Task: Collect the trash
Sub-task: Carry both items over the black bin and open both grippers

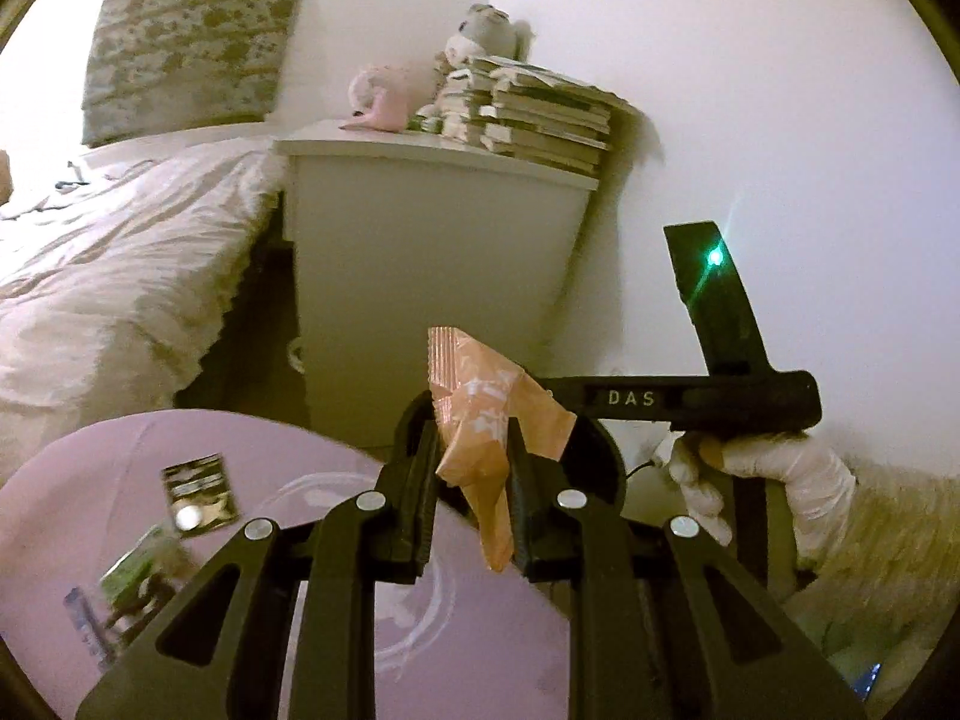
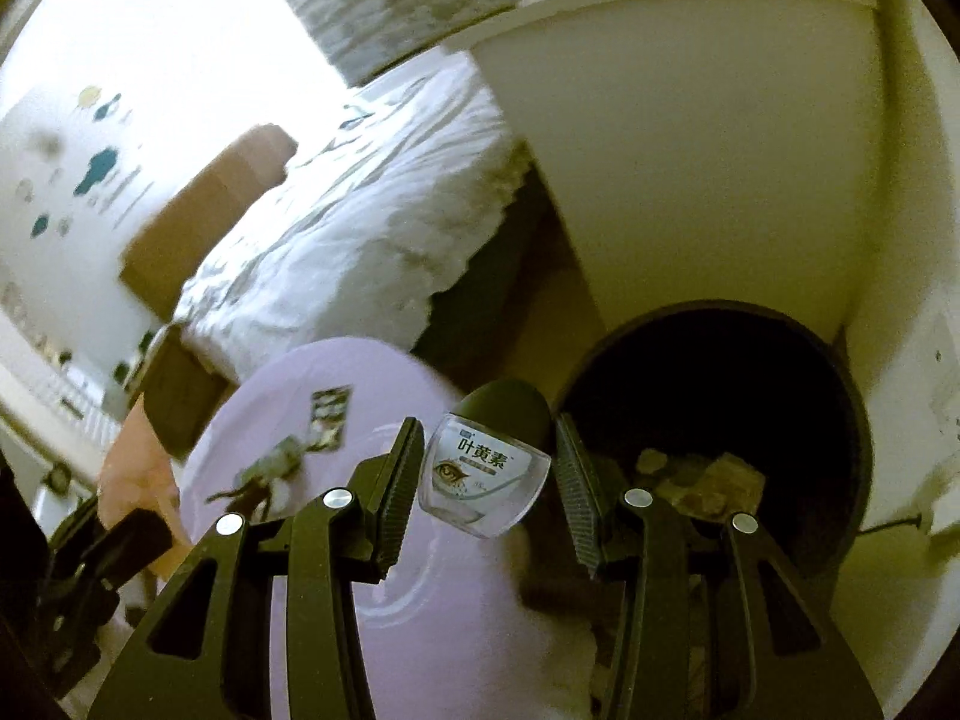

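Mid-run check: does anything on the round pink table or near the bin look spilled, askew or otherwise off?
Nothing spilled. A dark foil sachet, a green packet and other scraps lie scattered on the round pink table. The small clear bottle sits tilted between the right gripper's fingers beside the dark round bin.

A white nightstand (image 1: 432,240) stands against the far wall (image 1: 750,90), with a stack of books (image 1: 540,120), a pink plush toy (image 1: 378,99) and a grey one (image 1: 489,30) on top. Left of it lies a bed (image 1: 108,264) with rumpled white bedding and a patterned headboard (image 1: 180,30).
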`<state>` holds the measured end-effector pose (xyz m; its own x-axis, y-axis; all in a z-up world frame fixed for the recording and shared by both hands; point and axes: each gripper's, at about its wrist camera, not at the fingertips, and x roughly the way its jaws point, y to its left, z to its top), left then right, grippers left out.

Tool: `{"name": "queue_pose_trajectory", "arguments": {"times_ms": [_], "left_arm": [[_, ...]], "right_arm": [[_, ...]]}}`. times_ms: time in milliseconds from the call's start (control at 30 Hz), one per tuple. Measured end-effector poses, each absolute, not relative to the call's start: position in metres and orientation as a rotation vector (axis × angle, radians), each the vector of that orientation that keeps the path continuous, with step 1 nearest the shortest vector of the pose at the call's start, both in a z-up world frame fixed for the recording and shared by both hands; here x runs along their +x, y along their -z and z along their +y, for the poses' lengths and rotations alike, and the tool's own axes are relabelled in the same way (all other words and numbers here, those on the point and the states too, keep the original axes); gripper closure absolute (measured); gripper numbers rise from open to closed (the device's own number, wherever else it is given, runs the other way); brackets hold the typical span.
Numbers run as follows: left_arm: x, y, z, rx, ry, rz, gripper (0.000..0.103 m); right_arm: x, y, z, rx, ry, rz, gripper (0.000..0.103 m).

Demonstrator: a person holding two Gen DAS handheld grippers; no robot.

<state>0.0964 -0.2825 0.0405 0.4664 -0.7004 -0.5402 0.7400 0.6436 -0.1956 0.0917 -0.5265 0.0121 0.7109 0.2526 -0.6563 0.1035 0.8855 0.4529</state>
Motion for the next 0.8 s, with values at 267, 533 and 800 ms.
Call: {"name": "queue_pose_trajectory", "arguments": {"times_ms": [267, 533, 800], "left_arm": [[0.128, -0.015, -0.321, 0.000, 0.937, 0.720, 0.082], [0.154, 0.018, -0.344, -0.049, 0.948, 0.831, 0.082], [0.166, 0.038, -0.358, -0.042, 0.942, 0.891, 0.082]], "right_arm": [[0.095, 0.021, -0.571, 0.567, 0.015, 0.815, 0.058], [0.101, 0.051, -0.596, 0.620, 0.086, 0.844, 0.058], [0.104, 0.068, -0.606, 0.633, 0.111, 0.864, 0.058]]}}
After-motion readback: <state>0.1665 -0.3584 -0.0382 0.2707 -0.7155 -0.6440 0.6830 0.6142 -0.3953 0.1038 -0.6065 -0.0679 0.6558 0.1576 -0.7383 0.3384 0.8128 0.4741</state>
